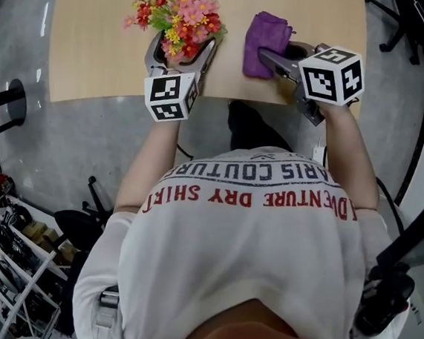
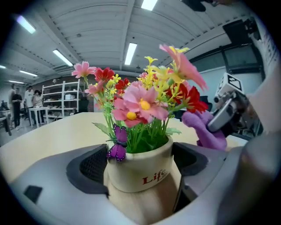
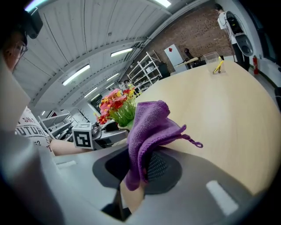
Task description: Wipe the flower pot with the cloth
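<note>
**Left gripper view: pot clamped, cloth pinched beside it**

Left gripper (image 2: 138, 165) is clenched on the cream flower pot (image 2: 142, 176), low centre of the frame, above the pale tabletop (image 2: 52, 136). Artificial flowers (image 2: 145, 103) and a purple butterfly (image 2: 117, 144) crowd the pot's rim; in the head view these blooms hide the pot entirely. At frame right, the right gripper (image 3: 140, 171) grasps the purple cloth (image 3: 151, 127), which drapes over one pad. Red print on the pot reads "Life".
</note>
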`<state>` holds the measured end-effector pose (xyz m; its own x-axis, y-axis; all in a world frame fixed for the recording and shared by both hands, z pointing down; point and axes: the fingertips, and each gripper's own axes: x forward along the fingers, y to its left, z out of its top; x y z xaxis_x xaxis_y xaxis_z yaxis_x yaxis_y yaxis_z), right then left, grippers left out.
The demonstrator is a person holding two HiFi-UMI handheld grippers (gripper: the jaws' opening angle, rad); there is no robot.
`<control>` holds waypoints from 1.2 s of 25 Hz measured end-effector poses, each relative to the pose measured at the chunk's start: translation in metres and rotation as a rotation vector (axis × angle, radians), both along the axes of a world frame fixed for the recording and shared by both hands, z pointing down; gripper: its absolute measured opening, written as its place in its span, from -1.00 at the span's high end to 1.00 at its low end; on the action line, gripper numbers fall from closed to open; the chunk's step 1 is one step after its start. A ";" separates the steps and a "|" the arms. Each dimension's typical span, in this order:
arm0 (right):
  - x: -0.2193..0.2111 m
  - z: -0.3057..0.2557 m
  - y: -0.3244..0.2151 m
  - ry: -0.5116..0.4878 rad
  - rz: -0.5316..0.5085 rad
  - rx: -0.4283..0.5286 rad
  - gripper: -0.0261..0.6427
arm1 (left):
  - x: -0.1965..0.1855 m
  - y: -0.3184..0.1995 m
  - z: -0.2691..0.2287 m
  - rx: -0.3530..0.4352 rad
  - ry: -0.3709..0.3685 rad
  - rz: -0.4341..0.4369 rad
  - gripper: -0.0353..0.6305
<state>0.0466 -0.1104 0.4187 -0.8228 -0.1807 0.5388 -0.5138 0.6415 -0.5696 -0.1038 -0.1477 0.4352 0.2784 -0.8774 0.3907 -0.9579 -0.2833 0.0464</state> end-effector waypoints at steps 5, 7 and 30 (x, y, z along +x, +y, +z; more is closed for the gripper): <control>-0.024 -0.010 -0.009 -0.018 -0.041 -0.008 0.76 | -0.003 0.018 -0.010 -0.013 0.006 0.230 -0.54; -0.035 -0.008 -0.014 -0.025 -0.067 -0.014 0.76 | -0.005 0.021 -0.010 -0.016 -0.007 0.308 -0.54; -0.081 0.057 -0.030 0.269 -0.291 -0.057 0.77 | -0.009 0.025 -0.008 0.026 0.015 0.418 -0.54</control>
